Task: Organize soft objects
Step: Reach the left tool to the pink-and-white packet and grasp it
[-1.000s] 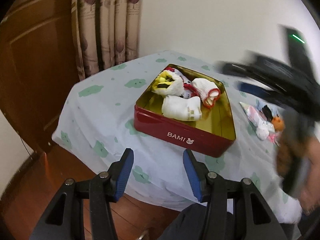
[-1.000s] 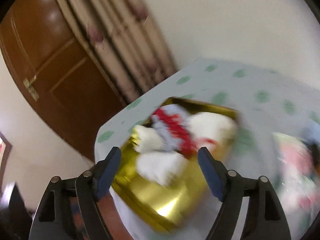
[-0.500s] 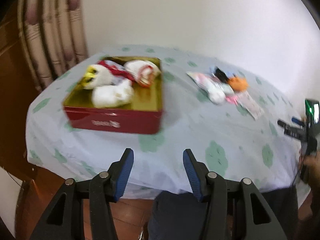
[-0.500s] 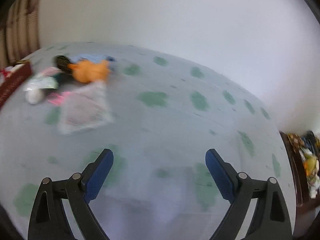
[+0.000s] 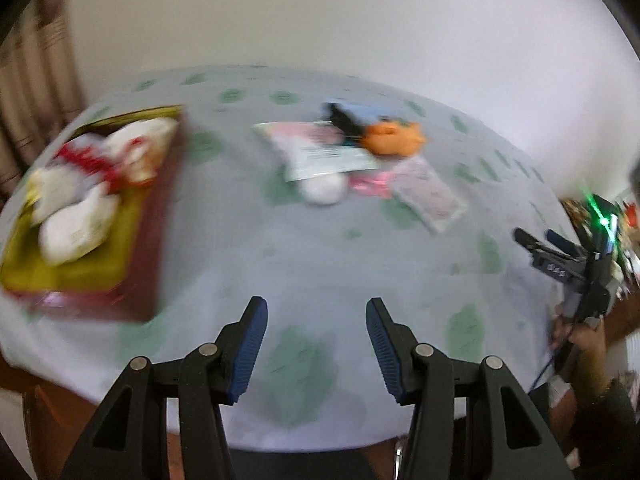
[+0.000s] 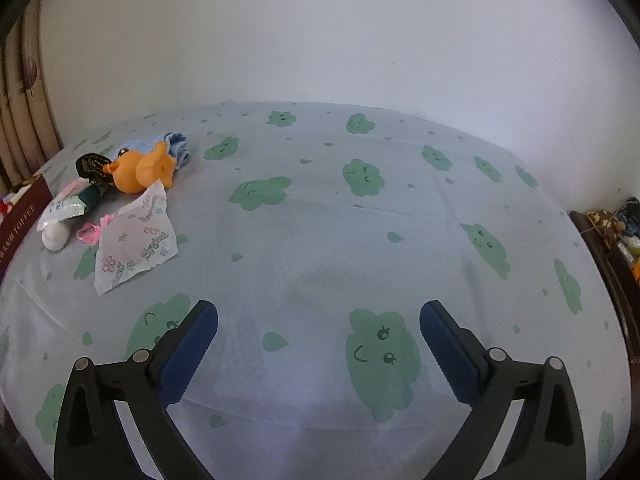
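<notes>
Room: pale wall behind; patterned curtain (image 6: 18,92) at your 9 o'clock in the right wrist view
Desk: covered by a light blue cloth (image 6: 320,240) printed with green smiling clouds; the left wrist view of it is blurred
Tin: a red tin (image 5: 120,240) with a gold inside sits at your 9 o'clock in the left wrist view; white and red soft pieces (image 5: 92,184) lie piled inside it; only its red wall (image 6: 18,216) shows at the edge of the right wrist view
Loose pile: at 10 o'clock in the right wrist view, well apart from your tools; an orange plush toy (image 6: 146,168) rests against a folded blue cloth (image 6: 172,146); a dark item (image 6: 92,166) lies just beside the toy
Other pieces: a printed tissue packet (image 6: 134,240) lies flat at the near side of the pile; a white ball (image 6: 56,236) and a pink bit (image 6: 90,232) lie just beside it, with a silvery packet (image 6: 66,208) touching the ball
Left tool (image 5: 316,344): your fingers stand apart, gripping nothing, over the near desk edge
Right tool (image 6: 318,344): fingers spread wide, empty, over bare cloth; it also shows at 3 o'clock in the left wrist view (image 5: 560,256)
</notes>
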`<state>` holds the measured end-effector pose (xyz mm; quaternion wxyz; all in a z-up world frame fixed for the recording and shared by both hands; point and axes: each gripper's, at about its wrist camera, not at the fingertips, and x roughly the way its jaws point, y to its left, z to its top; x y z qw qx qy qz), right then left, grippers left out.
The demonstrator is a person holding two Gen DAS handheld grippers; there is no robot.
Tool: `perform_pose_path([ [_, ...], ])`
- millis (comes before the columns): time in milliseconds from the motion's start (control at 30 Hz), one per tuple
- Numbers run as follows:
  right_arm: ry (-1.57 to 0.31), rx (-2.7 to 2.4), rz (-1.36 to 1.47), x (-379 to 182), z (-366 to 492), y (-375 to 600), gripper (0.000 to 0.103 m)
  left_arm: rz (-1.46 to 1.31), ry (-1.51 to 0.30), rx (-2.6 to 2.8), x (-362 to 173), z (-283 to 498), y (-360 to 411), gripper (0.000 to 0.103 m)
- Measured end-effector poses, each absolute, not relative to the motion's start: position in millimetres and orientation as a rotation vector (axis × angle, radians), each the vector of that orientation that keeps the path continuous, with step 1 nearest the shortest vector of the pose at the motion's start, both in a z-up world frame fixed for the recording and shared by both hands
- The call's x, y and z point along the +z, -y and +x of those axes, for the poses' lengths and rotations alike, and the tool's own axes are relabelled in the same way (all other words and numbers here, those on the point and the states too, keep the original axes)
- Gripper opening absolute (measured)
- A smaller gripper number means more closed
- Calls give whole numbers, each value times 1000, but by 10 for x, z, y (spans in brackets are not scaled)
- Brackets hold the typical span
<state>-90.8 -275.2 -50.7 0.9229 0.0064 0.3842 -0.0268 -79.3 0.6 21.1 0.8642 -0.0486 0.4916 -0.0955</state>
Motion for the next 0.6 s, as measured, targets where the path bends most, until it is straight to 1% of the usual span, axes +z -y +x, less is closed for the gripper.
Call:
perform_pose_path([
  [67,-788,-44,30,-507,-933,2804,101,-111,-1060,-244,186,-614,193,53],
  [167,-782,-28,47,-494,-949,2815,101,-89,-1051,-220,224,-412,343,53],
  [400,-780,5,70,-512,-953,2827,101,-140,-1058,-122,301,58,-24,53],
  [600,-797,19,61,-541,-928,2791,101,-242,-1139,-163,263,687,-261,53],
])
